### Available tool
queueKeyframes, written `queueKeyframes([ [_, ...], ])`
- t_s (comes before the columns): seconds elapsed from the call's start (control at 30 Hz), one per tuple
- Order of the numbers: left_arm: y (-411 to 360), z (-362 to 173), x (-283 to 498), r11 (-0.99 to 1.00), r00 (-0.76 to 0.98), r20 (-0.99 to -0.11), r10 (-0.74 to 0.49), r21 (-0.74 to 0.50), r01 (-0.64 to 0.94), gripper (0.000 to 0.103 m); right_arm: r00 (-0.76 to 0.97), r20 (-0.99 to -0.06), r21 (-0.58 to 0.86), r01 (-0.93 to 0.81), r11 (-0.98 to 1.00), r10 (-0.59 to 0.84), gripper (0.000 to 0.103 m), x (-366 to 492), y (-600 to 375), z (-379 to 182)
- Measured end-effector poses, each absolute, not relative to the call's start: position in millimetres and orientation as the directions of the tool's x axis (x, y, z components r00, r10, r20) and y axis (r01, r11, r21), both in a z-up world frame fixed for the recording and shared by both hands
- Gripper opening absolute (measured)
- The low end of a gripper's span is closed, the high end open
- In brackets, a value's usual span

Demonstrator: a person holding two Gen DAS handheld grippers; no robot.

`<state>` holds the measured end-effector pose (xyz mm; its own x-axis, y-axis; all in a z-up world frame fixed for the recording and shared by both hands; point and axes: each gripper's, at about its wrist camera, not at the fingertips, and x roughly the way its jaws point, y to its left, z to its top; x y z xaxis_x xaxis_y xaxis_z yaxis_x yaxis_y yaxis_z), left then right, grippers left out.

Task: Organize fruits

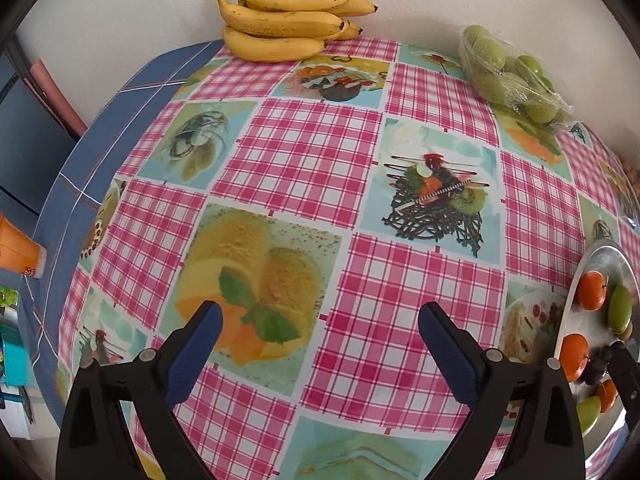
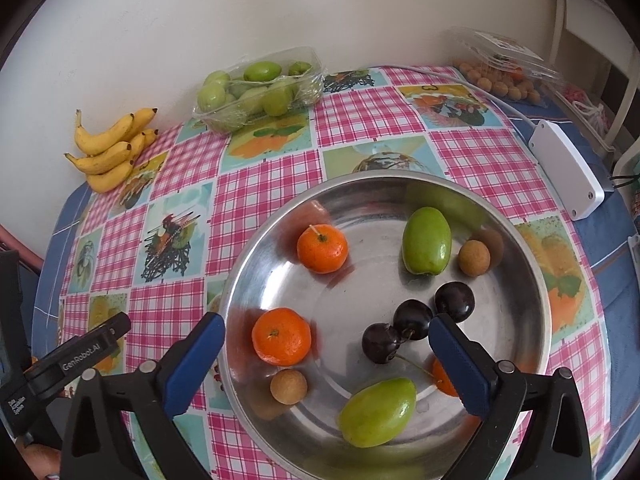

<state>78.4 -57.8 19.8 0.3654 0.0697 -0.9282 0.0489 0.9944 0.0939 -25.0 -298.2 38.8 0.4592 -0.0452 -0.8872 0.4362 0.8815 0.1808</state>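
A round steel bowl [image 2: 532, 280] holds mixed fruit: tangerines [image 2: 322, 249] [image 2: 281, 336], green jujubes [image 2: 426, 240] [image 2: 378, 412], dark cherries [image 2: 454, 302] and small brown longans [image 2: 474, 258]. My right gripper [image 2: 326, 336] hangs open over the bowl's near half, nothing pressed between its blue pads. My left gripper [image 1: 320, 320] stands open above bare tablecloth, left of the bowl [image 1: 576, 288]. Bananas [image 1: 280, 20] and a wrapped tray of green jujubes [image 1: 508, 76] lie at the table's back by the wall.
A pink checked tablecloth [image 1: 304, 152] covers the table. A clear box of longans [image 2: 504, 76] and a white power adapter [image 2: 568, 172] with its cable sit at the back right. An orange carton [image 1: 18, 252] stands off the table's left edge.
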Motion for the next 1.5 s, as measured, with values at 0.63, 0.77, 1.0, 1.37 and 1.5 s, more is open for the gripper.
queueKeyframes([
  [0.63,-34,44,42,0.976,0.443,-0.874,0.201,0.219,-0.009,0.098,0.439,-0.897,0.157,0.410,0.898,-0.044,0.103,-48,-267,37],
  [0.77,-32,47,27,0.975,0.449,-0.872,0.195,0.224,0.011,0.098,0.438,-0.898,0.148,0.407,0.901,-0.051,0.103,-59,-260,37],
  [1.0,-33,54,-8,0.974,0.478,-0.863,0.163,0.218,0.060,0.098,0.438,-0.896,0.120,0.387,0.914,-0.067,0.103,-81,-247,38],
  [1.37,-31,51,-45,0.970,0.478,-0.869,0.130,0.211,0.120,0.098,0.442,-0.894,0.110,0.360,0.926,-0.066,0.103,-111,-232,40],
  [1.5,-24,56,-50,0.977,0.480,-0.871,0.106,0.182,0.115,0.098,0.447,-0.893,0.113,0.353,0.929,-0.062,0.103,-119,-229,43],
])
